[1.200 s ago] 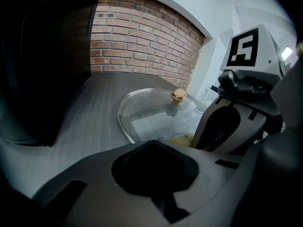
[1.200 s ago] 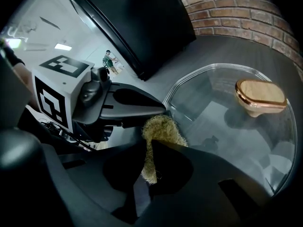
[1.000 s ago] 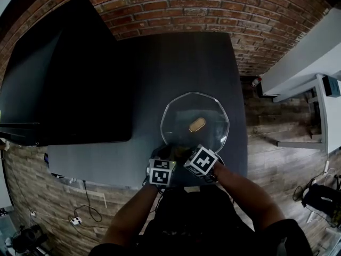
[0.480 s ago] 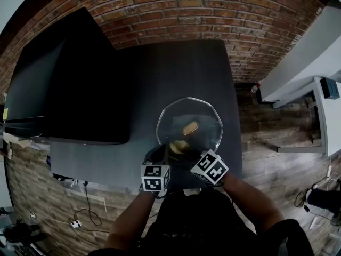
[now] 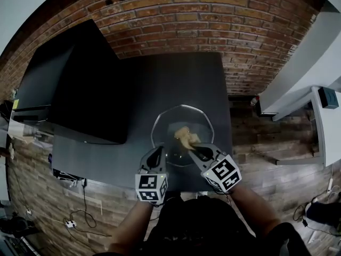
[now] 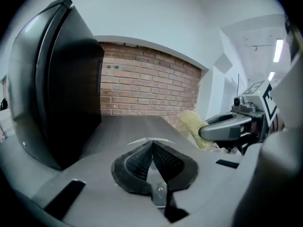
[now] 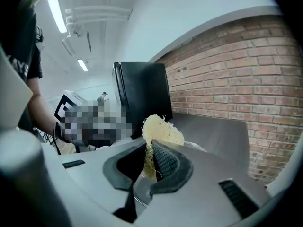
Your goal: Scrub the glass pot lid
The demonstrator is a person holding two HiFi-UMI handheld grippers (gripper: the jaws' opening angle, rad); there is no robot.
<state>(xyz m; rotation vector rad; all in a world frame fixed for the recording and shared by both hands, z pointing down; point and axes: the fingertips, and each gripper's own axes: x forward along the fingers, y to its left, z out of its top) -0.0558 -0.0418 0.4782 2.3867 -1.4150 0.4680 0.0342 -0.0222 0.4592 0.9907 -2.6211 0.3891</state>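
My left gripper (image 5: 156,155) is clenched: in the left gripper view its two ribbed pads meet at the tips (image 6: 152,144), and a thin pale edge runs across just where they close. That edge is the rim of the glass pot lid (image 6: 140,141), so I have the lid pinched at its near left side. From the head view the lid (image 5: 205,122) is on the dark grey table (image 5: 176,73), toward the near right part of it. I cannot tell whether the rim I hold is raised off the surface or lying flat.

My right gripper (image 5: 195,149) is also closed, grasping a pale yellow fibrous scrubber (image 7: 161,129). In the right gripper view the jaws (image 7: 150,149) squeeze the lower part of the scrubber between them, and its frayed top bulges out above the tips. In the head view the scrubber (image 5: 185,136) is over the middle of the lid, pressed against or just above the glass; which of the two I cannot make out. The left gripper view shows the same thing from the side: the right gripper (image 6: 226,126) reaches in from the right with the scrubber (image 6: 193,126) at its front.

The two grippers are near each other at the lid's near edge. A big black panel (image 5: 80,89) stands on the left part of the table, with a brick wall (image 5: 213,15) behind.
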